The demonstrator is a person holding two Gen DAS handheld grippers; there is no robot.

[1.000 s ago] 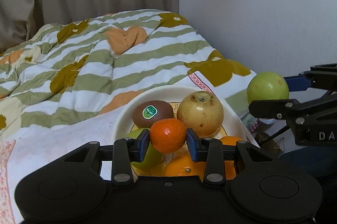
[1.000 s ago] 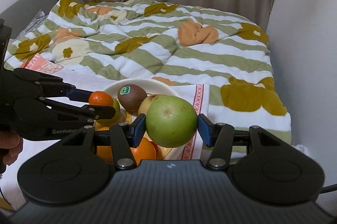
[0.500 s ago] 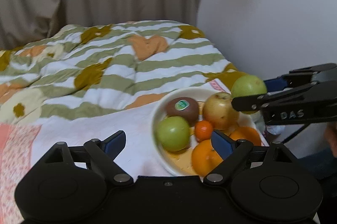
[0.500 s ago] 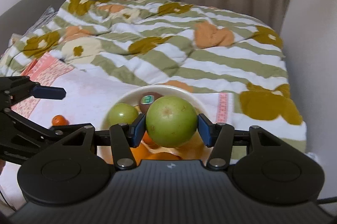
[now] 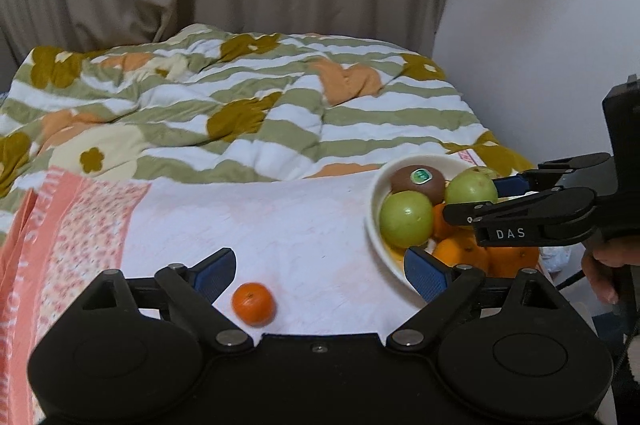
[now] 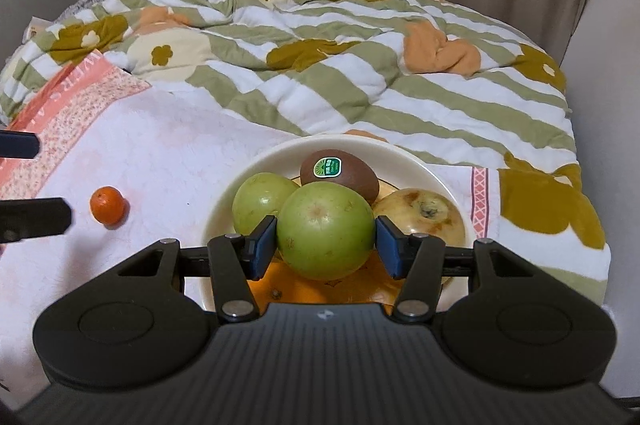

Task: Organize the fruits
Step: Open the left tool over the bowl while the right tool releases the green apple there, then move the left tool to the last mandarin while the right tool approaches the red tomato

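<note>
Pink-white towel [image 5: 280, 225] over the striped quilt [image 6: 360, 65] is my work surface. My left gripper [image 5: 320, 271] is spread wide, holding nothing; small mandarin [image 5: 254, 303] lies on the towel between its fingers. My right gripper [image 6: 326, 245] clamps a green apple [image 6: 325, 236] above the bowl [image 6: 420, 165], where kiwi [image 6: 340, 173], second green apple [image 6: 262, 201], pear [image 6: 424, 215] sit.

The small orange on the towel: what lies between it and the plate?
Only bare pink towel separates the small orange and the plate in both views.
</note>
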